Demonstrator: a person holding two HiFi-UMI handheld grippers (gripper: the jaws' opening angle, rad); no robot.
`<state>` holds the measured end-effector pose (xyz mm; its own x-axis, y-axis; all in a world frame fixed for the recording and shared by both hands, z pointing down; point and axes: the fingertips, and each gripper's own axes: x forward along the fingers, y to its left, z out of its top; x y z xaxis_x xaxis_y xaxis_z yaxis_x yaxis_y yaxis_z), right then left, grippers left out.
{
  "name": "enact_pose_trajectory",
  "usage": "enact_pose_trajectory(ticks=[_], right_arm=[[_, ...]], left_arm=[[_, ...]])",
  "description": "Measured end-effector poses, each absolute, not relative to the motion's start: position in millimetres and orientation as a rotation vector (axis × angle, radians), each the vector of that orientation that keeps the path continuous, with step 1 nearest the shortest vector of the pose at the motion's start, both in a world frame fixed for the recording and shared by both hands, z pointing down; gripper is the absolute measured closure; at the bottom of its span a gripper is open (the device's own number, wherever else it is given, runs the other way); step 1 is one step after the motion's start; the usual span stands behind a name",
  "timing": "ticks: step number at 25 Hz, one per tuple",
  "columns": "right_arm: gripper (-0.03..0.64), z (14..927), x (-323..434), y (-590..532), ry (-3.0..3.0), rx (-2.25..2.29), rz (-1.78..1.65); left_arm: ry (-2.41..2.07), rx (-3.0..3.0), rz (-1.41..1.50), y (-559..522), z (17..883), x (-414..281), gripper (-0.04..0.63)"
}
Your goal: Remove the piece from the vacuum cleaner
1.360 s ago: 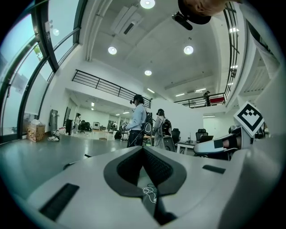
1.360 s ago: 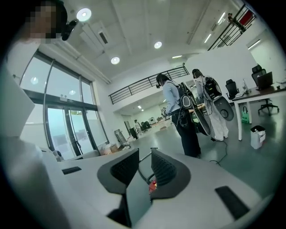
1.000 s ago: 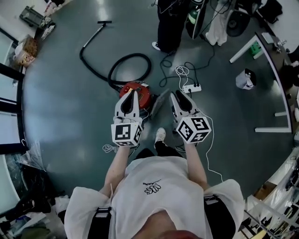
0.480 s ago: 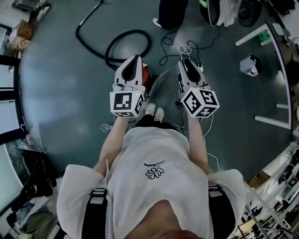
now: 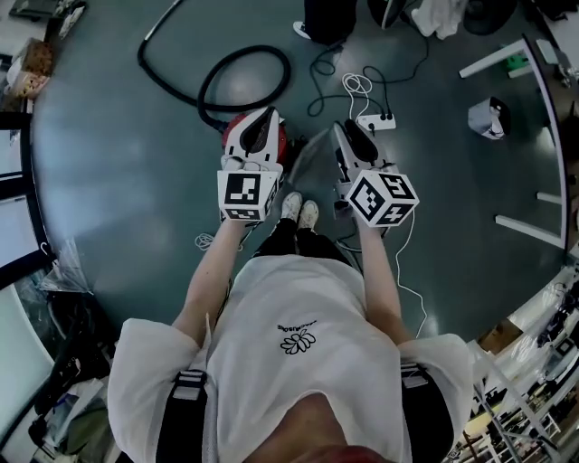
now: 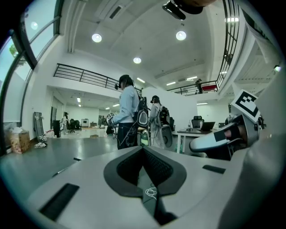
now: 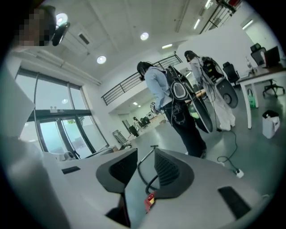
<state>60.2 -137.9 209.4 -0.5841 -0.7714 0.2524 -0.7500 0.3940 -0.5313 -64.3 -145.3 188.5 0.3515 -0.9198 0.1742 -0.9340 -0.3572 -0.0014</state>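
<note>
The red vacuum cleaner (image 5: 237, 127) stands on the grey floor, mostly hidden under my left gripper (image 5: 260, 118). Its black hose (image 5: 244, 77) coils away behind it. A grey flat piece (image 5: 310, 152) lies tilted beside the vacuum, between the two grippers. In the left gripper view the left gripper (image 6: 143, 148) is shut with nothing in it and points level across the room. My right gripper (image 5: 344, 134) is held above the floor; in its own view the right gripper (image 7: 146, 156) is open and empty, with the hose (image 7: 144, 174) and a bit of the red body (image 7: 150, 201) showing through the gap.
A white power strip (image 5: 375, 120) and loose cables lie right of the vacuum. A person (image 5: 327, 18) stands beyond it. A small white bin (image 5: 488, 118) and desk legs (image 5: 529, 231) are at the right. My own feet (image 5: 299, 212) are just behind the grippers.
Both grippers have come up nearer the head camera and now cover most of the vacuum. My feet have drawn together under them. The grey piece still lies beside the vacuum.
</note>
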Motion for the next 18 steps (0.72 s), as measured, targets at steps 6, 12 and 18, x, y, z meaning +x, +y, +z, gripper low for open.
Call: enact_pose_trajectory(ticks=[6,12,18], right_arm=[[0.503,374.3,72.1,-169.5,2.506,-1.431,-1.41],[0.503,546.3,63.9,-187.4,2.35,-1.606,-1.706],[0.503,674.6,71.1,-197.7,2.237,-1.77,-1.949]], left_arm=[[-1.531,2.429,0.534,-182.9,356.7,-49.1,0.592],[-1.299,2.284,0.999,-178.7,564.6,-70.7,0.592],[-1.128,2.222,1.217,-178.8,676.4,-69.7,0.592]])
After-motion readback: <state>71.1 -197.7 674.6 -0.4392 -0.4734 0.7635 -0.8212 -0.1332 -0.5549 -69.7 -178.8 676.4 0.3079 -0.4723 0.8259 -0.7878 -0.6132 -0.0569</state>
